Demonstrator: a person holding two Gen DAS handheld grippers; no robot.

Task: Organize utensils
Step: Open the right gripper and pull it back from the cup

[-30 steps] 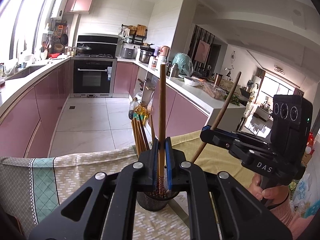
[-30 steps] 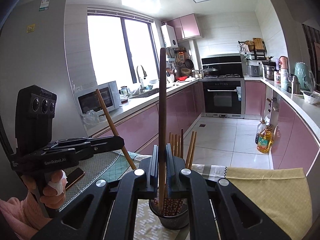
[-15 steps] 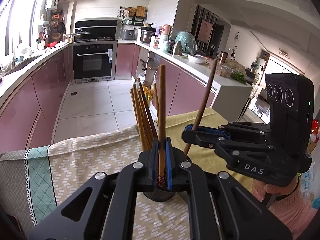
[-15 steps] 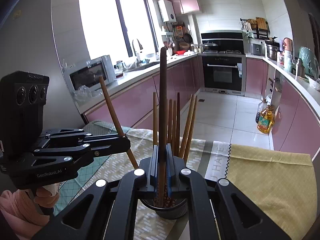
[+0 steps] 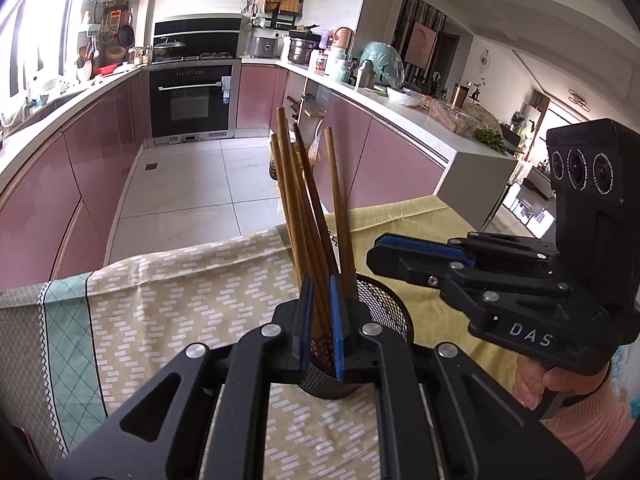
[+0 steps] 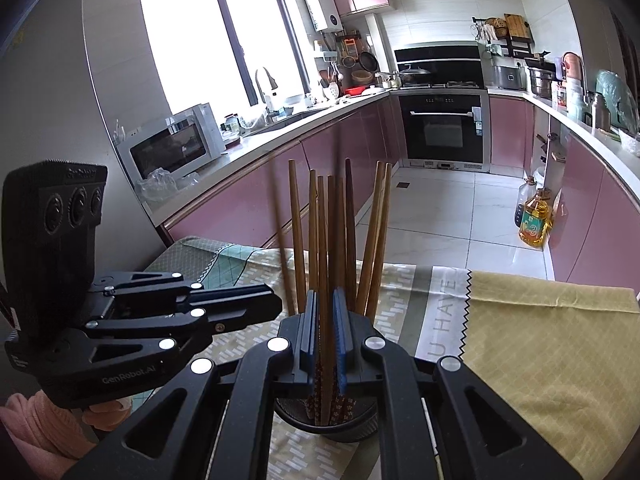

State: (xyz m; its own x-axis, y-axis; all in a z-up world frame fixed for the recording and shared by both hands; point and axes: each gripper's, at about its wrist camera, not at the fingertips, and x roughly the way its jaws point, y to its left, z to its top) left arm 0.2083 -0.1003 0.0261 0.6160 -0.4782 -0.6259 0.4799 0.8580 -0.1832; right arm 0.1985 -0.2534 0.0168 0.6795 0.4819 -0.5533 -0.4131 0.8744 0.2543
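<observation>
Left wrist view shows the left tongs and right tongs both parted and empty beside the mesh cup on the table, whose light, stiff, smooth chopsticks seem best pinched mid-shaft.

Both wrist views look closely down along their fingers, sharing the mesh cup of chopsticks.

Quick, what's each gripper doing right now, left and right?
Left gripper: open, holding nothing, above the holder of chopsticks.
Right gripper: open, holding nothing, above the same holder.
</observation>
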